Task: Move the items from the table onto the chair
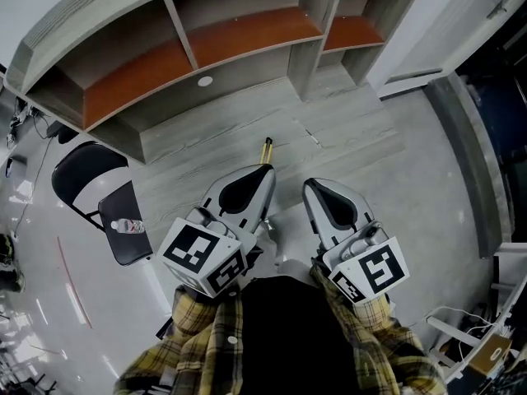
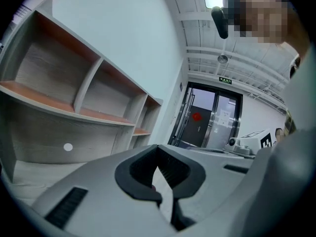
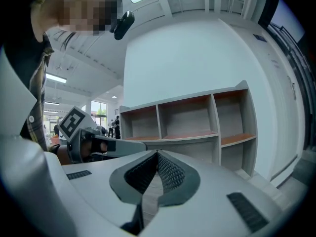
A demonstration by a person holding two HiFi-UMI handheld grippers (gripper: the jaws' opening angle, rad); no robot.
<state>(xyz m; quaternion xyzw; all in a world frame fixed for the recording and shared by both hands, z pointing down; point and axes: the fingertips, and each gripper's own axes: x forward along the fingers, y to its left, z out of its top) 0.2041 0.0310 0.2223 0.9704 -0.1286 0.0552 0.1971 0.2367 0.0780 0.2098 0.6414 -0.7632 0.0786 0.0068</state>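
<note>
A pale grey wood-grain worktop fills the middle of the head view, backed by a curved shelving unit whose orange-brown shelves are all bare. Glossy floor runs down the left edge of the frame. The one item visible on the worktop is a slim brass-coloured cylinder. It shows just above the tip of the left claw, with its long axis running nearly up and down the frame, roughly in line with that claw. Whether the tip touches it cannot be told. The left claw is pinched fully together, and its own view shows nothing between the jaws. The right claw is beside it, towards the right of the frame. Its jaws also meet at the tip and it is empty. The left hand is nearer both to the cylinder and to the black folding chair at the left of the frame, well apart from the cylinder and below-left of it. A small bottle already lies on the chair's seat. The next move probably calls for opening the left claw before closing it across the cylinder's narrow width.
</note>
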